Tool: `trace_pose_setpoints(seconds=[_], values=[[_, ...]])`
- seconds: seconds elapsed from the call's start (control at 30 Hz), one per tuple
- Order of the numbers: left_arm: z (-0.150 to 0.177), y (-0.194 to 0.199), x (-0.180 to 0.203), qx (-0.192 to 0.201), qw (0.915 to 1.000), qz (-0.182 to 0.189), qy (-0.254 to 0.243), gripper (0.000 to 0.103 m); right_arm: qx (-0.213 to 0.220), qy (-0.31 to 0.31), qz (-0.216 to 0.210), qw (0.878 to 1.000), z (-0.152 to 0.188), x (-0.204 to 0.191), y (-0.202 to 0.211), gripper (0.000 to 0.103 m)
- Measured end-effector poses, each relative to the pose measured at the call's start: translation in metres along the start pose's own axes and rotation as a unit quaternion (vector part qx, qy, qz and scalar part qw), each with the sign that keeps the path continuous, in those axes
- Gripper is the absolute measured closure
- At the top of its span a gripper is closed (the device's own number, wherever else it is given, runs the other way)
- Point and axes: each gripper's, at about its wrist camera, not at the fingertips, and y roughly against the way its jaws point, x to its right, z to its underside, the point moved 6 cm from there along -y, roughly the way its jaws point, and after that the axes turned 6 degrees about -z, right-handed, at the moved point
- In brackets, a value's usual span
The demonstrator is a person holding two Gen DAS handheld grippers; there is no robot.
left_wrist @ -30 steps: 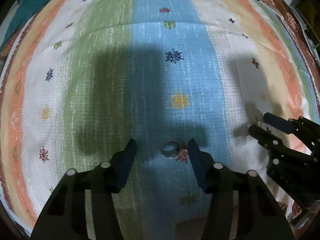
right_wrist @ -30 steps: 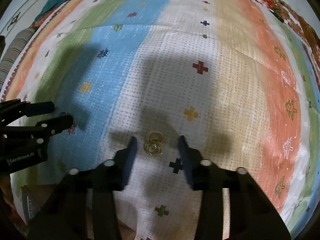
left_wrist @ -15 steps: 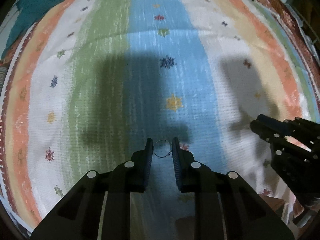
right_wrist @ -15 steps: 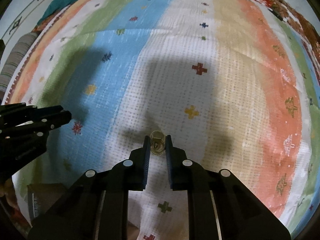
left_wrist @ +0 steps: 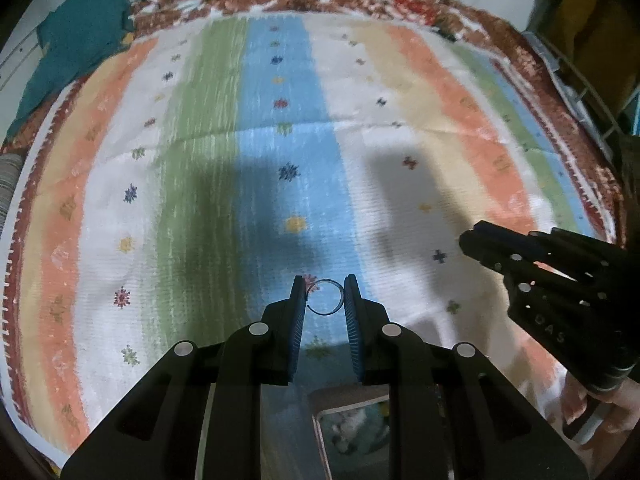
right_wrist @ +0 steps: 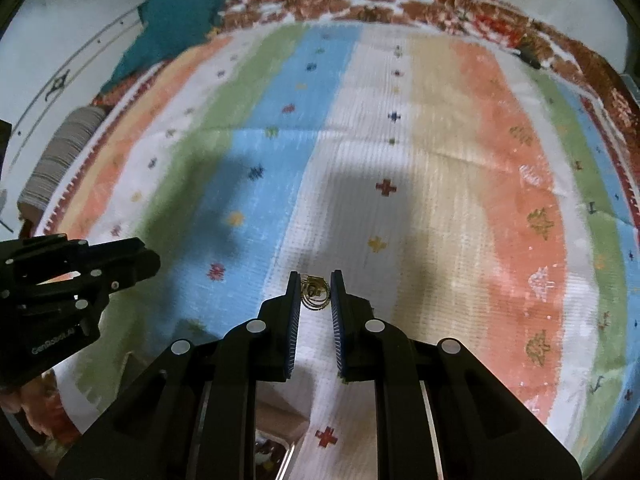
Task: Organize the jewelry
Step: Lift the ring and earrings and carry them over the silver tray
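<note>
Jaws on both tools are drawn in narrow, each pair pinching a small piece of jewelry off the striped bedspread [left_wrist: 400, 168]. Between the left gripper [left_wrist: 325, 298] fingers sits a thin silver ring [left_wrist: 325, 297], held flat by its outer edges so the open hoop faces the camera; gripped across its width like that, it probably can't roll out. The right gripper [right_wrist: 315, 292] has its fingers closed on a gold earring [right_wrist: 316, 293], a little cluster of looped wire caught near the fingertips, well forward, likely because there is so little of it to catch. Both pieces seem lifted clear of the cloth, though from these angles I can't be sure they aren't grazing it. Below each tool a shallow box or tray [left_wrist: 352, 432] peeks out at the bed's near edge, mostly blocked by the gripper bodies; what lies inside is a blur. Exact shape of the earring is hard to read too. A teal cloth [right_wrist: 176, 16] lies crumpled at the far side.
</note>
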Motion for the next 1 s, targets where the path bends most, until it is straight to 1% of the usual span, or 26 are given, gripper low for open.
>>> trace_pose_setpoints(seconds=[0.1, 0.27, 0.43, 0.83, 1.0], values=[[-0.002, 0.011, 0.002, 0.014, 0.9998, 0.011, 0.001, 0.084, 0.010, 0.003, -0.003, 1.000, 0.001, -0.004, 0.009, 0.087], [0.005, 0.019, 0.004, 0.021, 0.9996, 0.019, -0.003, 0.084, 0.019, 0.002, -0.001, 1.000, 0.008, -0.005, 0.020, 0.087], [0.012, 0.035, 0.006, 0.035, 0.9990, 0.028, -0.008, 0.084, 0.032, 0.006, -0.007, 0.999, 0.015, -0.010, 0.036, 0.087], [0.039, 0.074, 0.024, 0.071, 0.9957, 0.041, -0.042, 0.084, 0.050, 0.034, -0.015, 0.998, 0.036, -0.029, 0.062, 0.087], [0.050, 0.081, 0.030, 0.075, 0.9947, 0.045, -0.055, 0.084, 0.055, 0.046, -0.018, 0.997, 0.046, -0.037, 0.070, 0.087]])
